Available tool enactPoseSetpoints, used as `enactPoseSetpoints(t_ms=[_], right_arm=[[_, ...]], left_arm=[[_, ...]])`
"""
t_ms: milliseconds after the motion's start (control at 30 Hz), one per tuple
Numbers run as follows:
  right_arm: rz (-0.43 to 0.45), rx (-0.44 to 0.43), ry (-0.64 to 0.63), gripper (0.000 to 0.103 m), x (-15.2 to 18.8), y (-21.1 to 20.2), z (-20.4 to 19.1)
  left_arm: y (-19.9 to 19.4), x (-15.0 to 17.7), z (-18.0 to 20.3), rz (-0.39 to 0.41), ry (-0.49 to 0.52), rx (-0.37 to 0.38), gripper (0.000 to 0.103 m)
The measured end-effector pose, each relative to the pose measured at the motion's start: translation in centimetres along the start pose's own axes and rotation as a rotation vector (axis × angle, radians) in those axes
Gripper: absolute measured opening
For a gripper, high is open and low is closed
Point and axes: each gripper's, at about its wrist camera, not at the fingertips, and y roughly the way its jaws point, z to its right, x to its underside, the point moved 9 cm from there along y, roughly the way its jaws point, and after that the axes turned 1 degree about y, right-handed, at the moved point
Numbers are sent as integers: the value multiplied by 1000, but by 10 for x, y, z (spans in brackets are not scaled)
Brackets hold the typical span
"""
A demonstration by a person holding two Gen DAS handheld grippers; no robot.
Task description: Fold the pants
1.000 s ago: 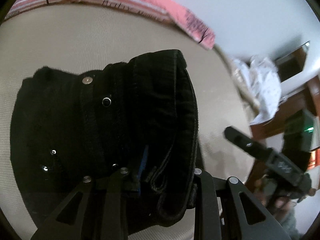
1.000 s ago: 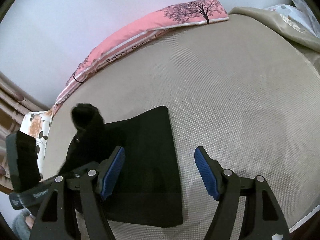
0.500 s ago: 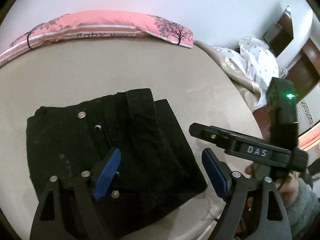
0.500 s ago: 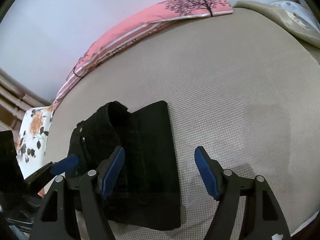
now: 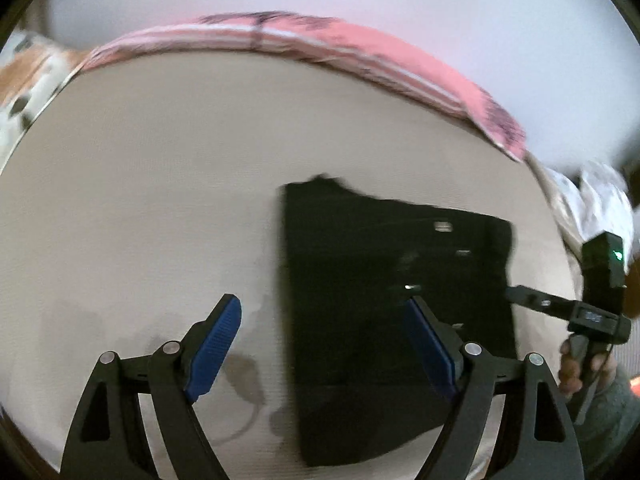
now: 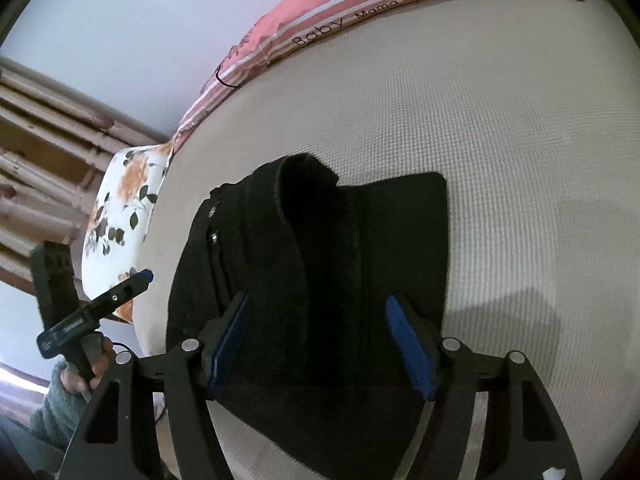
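One pair of folded black pants [image 6: 320, 264] is lying on one beige mattress [image 6: 500, 140]. Two grippers are showing: the left gripper [image 5: 320, 344] and the right gripper [image 6: 320, 344]. One pink pillow [image 6: 320, 16] and one floral pillow [image 6: 120, 208] are lying at the mattress edges.

Two downward wrist views, shared pants [image 5: 396, 300]

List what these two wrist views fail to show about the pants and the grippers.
- Left wrist view: motion blur smears the black pants; their studs and seams are unreadable.
- Right wrist view: the right gripper covers the pants' near edge, so contact cannot be told.
- Right wrist view: the left gripper shows one fingertip only.
- Neither view shows layers under the fold.
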Motion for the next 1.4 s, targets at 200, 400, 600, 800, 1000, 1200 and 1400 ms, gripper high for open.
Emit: enactPoseSetpoints(t_ms=[200,400,600,800,1000,1200,1400], right_arm=[[-30,-61,-31,64,-7,15,-2],[-16,-137,-28,57,-21,31,-10],[12,-148,26,18,-18,27,-23],[93,-120,54,11,-15,-5,-44],[161,-87,97,9,-15,-34,-41],[169,31,195,9,-5,-35,12],[147,101,209,13,-3,-20,32]], left_arm=[[14,15,-32,-44,-83,-45,83],[24,20,-37,-59,-86,-51,83],[28,18,-36,-64,-88,-57,83],[26,13,-32,-56,-86,-50,83],[14,6,-18,-25,-54,-16,83],[20,3,1,-28,8,-10,83],[50,18,3,-88,103,-109,83]])
